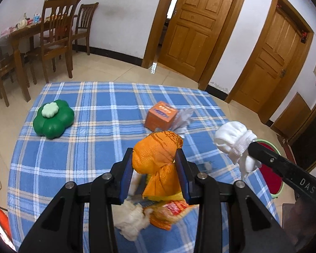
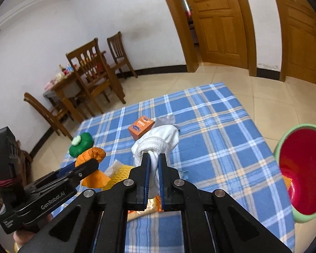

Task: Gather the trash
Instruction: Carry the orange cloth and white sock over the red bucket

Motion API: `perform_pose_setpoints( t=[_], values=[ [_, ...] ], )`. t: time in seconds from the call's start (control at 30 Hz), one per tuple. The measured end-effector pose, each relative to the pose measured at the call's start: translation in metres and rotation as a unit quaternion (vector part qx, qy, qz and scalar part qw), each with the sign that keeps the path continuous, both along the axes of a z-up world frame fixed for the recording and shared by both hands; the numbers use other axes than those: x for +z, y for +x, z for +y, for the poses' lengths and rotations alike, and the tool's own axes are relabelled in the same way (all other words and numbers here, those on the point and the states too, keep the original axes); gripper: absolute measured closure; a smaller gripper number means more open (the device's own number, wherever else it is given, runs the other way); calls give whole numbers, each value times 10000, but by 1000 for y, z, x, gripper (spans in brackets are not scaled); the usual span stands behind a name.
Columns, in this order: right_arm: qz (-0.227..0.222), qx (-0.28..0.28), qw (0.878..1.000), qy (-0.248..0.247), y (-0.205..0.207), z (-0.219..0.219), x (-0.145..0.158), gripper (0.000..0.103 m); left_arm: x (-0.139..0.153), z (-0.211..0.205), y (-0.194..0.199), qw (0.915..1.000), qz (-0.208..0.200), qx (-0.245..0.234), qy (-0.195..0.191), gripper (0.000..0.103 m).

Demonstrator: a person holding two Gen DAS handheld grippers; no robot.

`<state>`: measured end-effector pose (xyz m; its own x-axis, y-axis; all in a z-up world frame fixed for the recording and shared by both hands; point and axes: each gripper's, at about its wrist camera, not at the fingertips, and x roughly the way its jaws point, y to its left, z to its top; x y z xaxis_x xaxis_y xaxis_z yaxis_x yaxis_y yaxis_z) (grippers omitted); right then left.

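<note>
— What did each gripper have?
— My left gripper [image 1: 155, 162] clenched a crumpled orange mesh bag [image 1: 158, 154] between its fingers; my right gripper [image 2: 154, 164] pinched a knotted white cloth bundle [image 2: 158, 141].

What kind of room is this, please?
Probably a dining room in a home: a wooden dining table with chairs by the wall, panelled wooden doors, and a tiled floor.

Box [image 1: 160, 115] right of flower-shaped container [image 1: 53, 119]
</note>
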<state>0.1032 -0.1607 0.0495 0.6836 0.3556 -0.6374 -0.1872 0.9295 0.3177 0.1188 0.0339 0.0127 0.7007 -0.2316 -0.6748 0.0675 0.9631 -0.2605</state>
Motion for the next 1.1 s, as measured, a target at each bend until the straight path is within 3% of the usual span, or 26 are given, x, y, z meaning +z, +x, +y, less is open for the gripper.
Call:
perform_pose_setpoints(
  t=[0.57,1.1],
  values=[
    [-221,-993,9935,509,-53,-103,18,95,26,-75,-16,9970,20,-766,-64,64],
    [73,-2023,9775,601,-68,-206,-11,95,12,-187,8,9846,237,-1730,104,64]
  ],
)
